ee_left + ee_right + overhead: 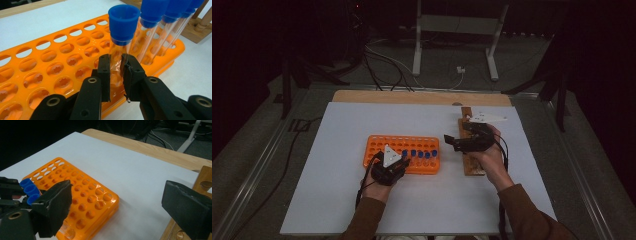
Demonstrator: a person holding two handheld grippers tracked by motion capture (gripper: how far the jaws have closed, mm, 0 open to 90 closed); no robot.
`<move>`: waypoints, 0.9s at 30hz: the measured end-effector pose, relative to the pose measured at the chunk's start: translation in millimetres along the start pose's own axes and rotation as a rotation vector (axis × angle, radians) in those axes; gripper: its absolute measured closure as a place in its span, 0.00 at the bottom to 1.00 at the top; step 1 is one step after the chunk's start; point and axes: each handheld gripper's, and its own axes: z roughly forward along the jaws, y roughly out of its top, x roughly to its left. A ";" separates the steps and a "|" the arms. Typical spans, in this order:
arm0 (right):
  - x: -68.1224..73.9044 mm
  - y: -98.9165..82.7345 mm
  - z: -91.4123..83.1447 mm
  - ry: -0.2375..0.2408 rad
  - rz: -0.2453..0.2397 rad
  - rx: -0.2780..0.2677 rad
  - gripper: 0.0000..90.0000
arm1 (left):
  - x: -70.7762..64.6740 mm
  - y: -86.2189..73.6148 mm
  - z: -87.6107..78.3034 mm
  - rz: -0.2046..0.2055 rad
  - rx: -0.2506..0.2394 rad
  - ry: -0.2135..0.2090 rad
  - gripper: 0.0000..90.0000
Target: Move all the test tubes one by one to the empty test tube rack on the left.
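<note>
An orange tube rack [397, 145] lies on the white board, with a row of blue-capped clear tubes [422, 153] along its near side. My left gripper [115, 61] is shut on the glass of the leftmost tube [123, 21], which stands upright in a rack hole [75, 60]. From above, the left gripper [402, 160] is at the rack's near edge. My right gripper [451, 142] hovers open over a wooden rack [473, 167], right of the orange one. Its jaws stand wide apart around nothing [122, 207], with the orange rack [85, 195] and blue caps [27, 187] beyond.
The white board [337, 195] rests on a wooden table [422, 96]. The wooden rack [205, 180] has round holes and pegs [203, 21]. Most holes in the orange rack hold nothing. Cables and a metal stand [452, 30] lie on the floor behind the table.
</note>
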 end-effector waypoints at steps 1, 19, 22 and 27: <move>0.2 -0.2 -0.3 0.001 0.000 -0.001 0.11 | 0.1 0.0 -0.1 -0.001 0.000 -0.001 0.87; -1.3 -7.8 -4.5 0.008 0.013 -0.025 0.11 | 9.1 8.4 -15.9 -0.049 -0.063 -0.077 0.63; -2.8 -8.8 -7.9 0.001 0.012 -0.032 0.11 | 11.1 10.5 -22.6 -0.047 -0.096 -0.085 0.60; -6.3 -12.1 -14.4 -0.006 0.018 -0.041 0.11 | 15.7 15.0 -34.7 -0.043 -0.132 -0.099 0.52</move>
